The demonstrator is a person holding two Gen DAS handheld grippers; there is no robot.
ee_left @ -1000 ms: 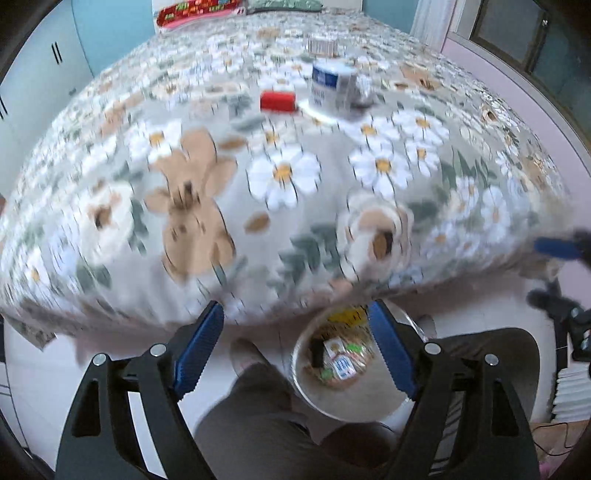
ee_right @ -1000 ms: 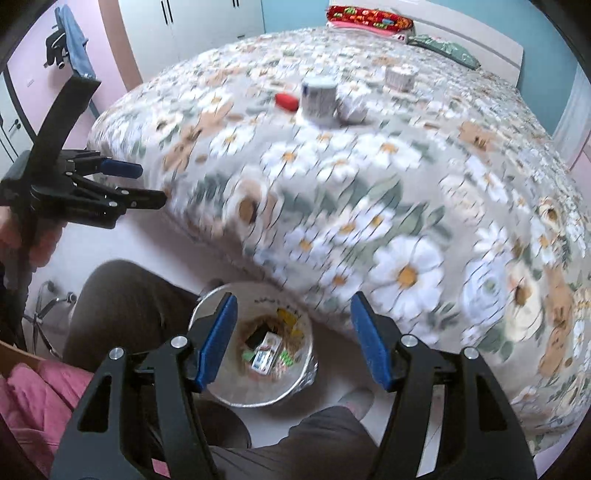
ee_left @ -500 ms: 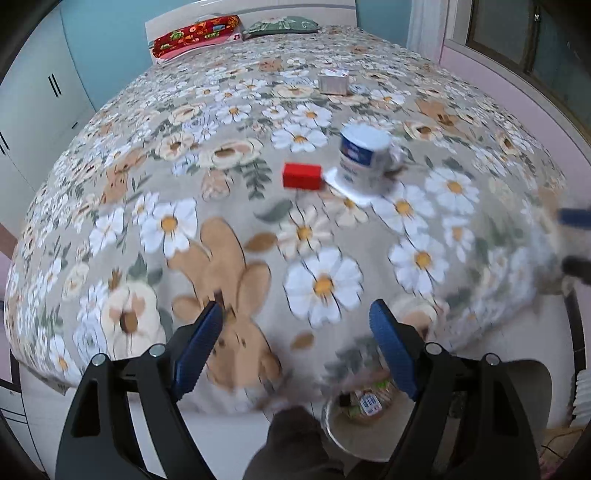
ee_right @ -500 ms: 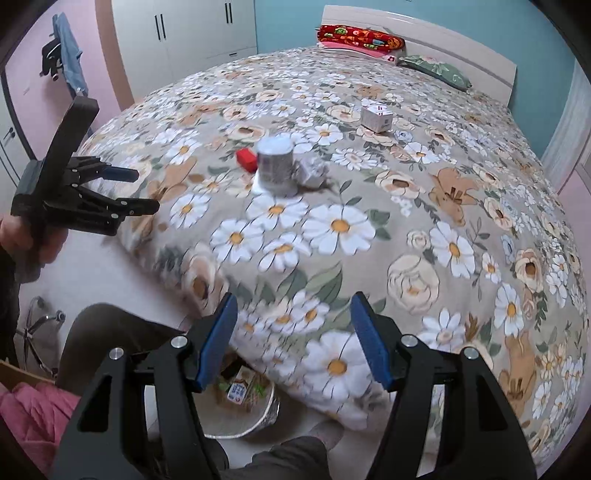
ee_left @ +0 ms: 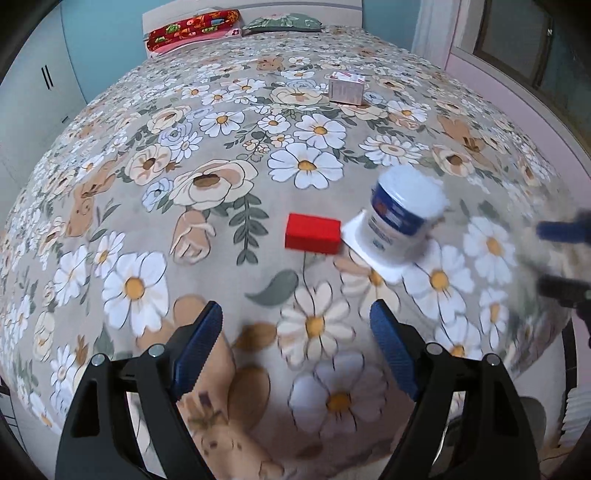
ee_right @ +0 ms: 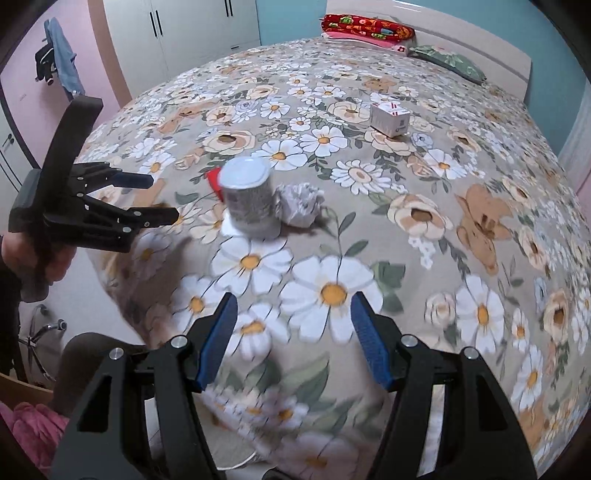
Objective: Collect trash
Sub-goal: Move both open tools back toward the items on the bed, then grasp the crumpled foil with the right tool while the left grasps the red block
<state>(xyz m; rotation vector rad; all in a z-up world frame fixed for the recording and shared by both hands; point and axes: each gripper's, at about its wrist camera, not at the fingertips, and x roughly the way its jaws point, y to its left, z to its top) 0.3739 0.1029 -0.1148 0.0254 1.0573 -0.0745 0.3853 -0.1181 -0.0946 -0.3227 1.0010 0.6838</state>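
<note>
On the flowered bedspread (ee_left: 221,184) lie a small red box (ee_left: 313,237), a white and blue tub (ee_left: 400,218) standing upside down on its square lid, and a white carton (ee_left: 346,88) farther back. The right wrist view shows the same tub (ee_right: 249,197), a crumpled paper ball (ee_right: 300,204) beside it, the red box (ee_right: 214,182) behind it and the carton (ee_right: 389,119). My left gripper (ee_left: 297,356) is open and empty, short of the red box. Also open and empty, my right gripper (ee_right: 290,341) hangs over the bed's near edge. The left gripper (ee_right: 162,197) shows at that view's left.
Pillows (ee_left: 192,27) lie at the headboard. White wardrobes (ee_right: 184,26) and a pink wall with a hanging garment (ee_right: 61,55) stand at the left. A chair base (ee_right: 44,328) and a trouser leg (ee_right: 88,354) sit low left. The right gripper (ee_left: 565,258) blurs at the left view's edge.
Both grippers have moved from over the floor bin onto the bed; the bin has dropped out of view and the red box, tub and paper ball are nearer. Jaw openings look unchanged.
</note>
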